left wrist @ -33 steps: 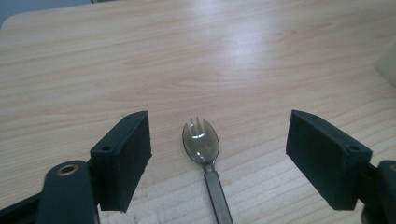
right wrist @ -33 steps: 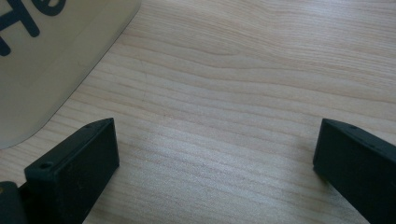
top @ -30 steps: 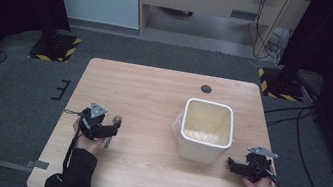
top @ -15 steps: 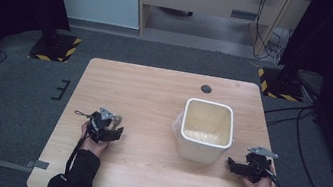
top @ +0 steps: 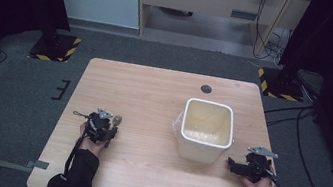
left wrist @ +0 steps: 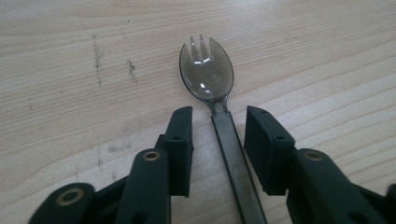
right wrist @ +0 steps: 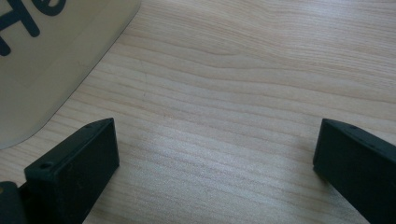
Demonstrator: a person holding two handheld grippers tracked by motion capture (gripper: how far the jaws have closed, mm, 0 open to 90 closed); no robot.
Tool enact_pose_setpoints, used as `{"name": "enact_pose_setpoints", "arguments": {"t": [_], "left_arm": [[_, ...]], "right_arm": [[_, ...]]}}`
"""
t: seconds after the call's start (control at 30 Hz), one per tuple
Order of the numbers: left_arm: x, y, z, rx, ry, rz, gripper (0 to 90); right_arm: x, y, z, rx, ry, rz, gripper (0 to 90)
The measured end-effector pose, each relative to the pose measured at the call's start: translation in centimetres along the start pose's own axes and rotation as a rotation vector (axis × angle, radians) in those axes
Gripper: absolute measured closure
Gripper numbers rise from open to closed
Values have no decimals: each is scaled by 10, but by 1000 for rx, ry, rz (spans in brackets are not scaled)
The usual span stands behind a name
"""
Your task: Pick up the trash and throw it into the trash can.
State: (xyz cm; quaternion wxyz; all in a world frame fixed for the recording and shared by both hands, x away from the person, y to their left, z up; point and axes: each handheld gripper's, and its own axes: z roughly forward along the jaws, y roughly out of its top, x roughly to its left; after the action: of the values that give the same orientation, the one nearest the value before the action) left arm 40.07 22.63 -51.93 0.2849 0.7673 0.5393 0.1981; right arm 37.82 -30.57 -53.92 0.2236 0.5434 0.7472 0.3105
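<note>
Pale wood-grain surface point(top: 154, 96) carries a smoky translucent plastic spork point(left wrist: 208, 74) near its left front area. Spork: shallow glossy bowl with short tines at the tip, flat narrow handle running back between the jaws of the left claw point(left wrist: 218, 140). The jaws have just been closing and stand narrow, either side of the handle, with a gap on each side. Right claw point(right wrist: 215, 154) stands wide over bare wood, just beside a cream bin point(top: 206, 130).
</note>
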Motion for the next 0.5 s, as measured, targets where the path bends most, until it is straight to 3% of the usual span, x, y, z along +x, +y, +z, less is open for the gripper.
{"name": "enact_pose_setpoints", "arguments": {"t": [0.2, 0.3, 0.47, 0.5], "left_arm": [[-1, 0, -1, 4, -3, 5, 765], [0, 0, -1, 1, -4, 0, 783], [2, 3, -9, -49, -7, -14, 783], [2, 4, -16, -86, -9, -18, 783]], "right_arm": [[0, 0, 0, 0, 0, 0, 3], [0, 0, 0, 0, 0, 0, 3], [0, 0, 0, 0, 0, -1, 3], [0, 0, 0, 2, 1, 0, 3]]}}
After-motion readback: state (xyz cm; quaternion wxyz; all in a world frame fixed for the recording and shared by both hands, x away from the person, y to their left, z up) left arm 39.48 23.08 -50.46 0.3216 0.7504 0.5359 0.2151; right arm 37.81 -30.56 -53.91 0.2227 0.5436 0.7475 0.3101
